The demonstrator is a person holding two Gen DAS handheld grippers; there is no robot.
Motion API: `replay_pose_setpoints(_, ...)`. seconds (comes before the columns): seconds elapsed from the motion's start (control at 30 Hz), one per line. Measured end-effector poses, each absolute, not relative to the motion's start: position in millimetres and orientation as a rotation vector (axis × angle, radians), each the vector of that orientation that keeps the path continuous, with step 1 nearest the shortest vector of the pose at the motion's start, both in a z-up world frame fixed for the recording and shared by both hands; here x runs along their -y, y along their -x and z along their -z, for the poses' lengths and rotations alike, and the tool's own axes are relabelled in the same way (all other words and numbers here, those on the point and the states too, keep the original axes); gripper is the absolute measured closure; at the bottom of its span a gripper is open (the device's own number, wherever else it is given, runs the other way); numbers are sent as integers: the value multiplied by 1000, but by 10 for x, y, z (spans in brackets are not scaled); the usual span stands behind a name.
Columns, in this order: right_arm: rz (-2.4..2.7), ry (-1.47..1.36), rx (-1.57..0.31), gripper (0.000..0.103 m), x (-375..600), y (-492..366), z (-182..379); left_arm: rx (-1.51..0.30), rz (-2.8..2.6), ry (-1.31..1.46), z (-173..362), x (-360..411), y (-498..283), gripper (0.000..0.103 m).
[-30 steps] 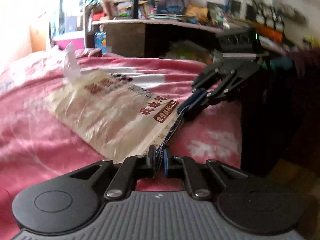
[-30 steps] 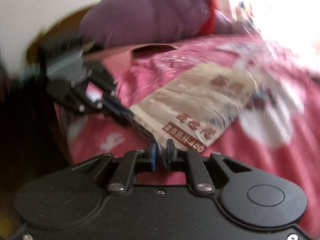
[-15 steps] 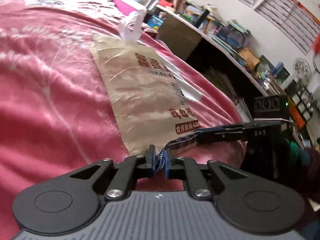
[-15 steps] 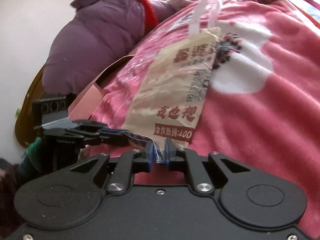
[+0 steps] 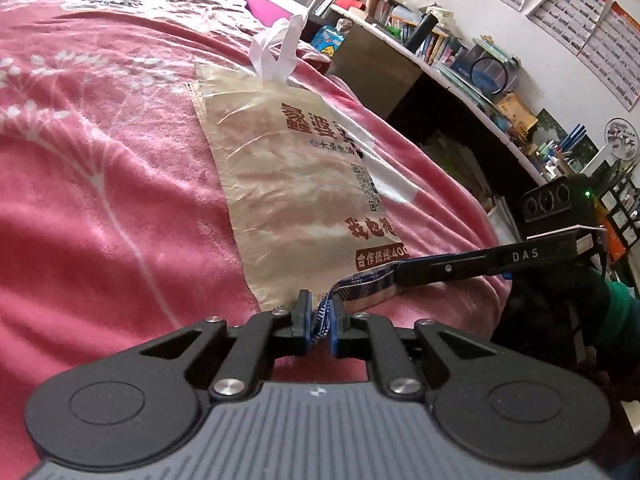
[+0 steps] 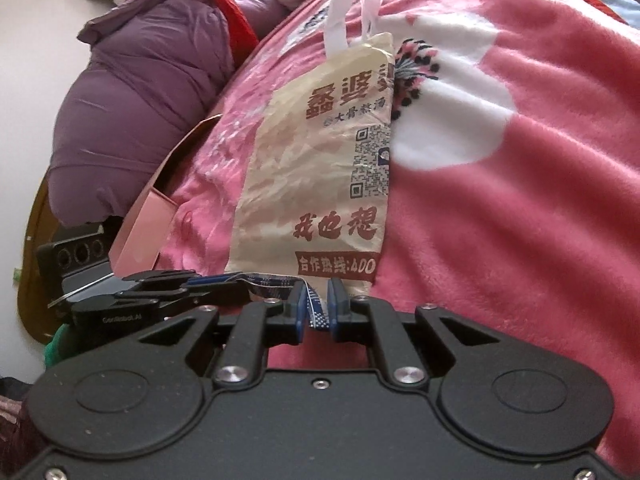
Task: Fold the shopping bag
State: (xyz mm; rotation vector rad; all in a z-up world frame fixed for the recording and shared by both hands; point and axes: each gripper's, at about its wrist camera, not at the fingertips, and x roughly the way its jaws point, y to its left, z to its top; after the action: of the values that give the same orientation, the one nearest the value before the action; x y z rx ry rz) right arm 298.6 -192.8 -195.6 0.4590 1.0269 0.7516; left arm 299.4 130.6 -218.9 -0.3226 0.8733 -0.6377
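Note:
A cream shopping bag with red print and white handles lies flat and folded lengthwise on a pink blanket. Its near bottom edge is blue-checked. My left gripper is shut on that edge at the near corner. My right gripper is shut on the same edge at the other corner. The bag runs away from both grippers, handles at the far end. Each gripper shows in the other's view, the right one and the left one, close together.
A dark desk with books and clutter stands beyond the bed's right edge. A purple jacket and a pink cardboard box lie at the bed's left side in the right wrist view.
Both grippers have dropped low and swung to face along the bag. The bag has been pulled out straight and flat on the blanket. Both stay shut on the bottom edge.

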Motion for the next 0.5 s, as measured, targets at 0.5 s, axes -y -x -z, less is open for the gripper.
replay_pose_setpoints(0.5, -670, -444, -1112, 99, 1888, -3108, 1902, -597, 542, -28, 1687, -1181, -2524, 92)
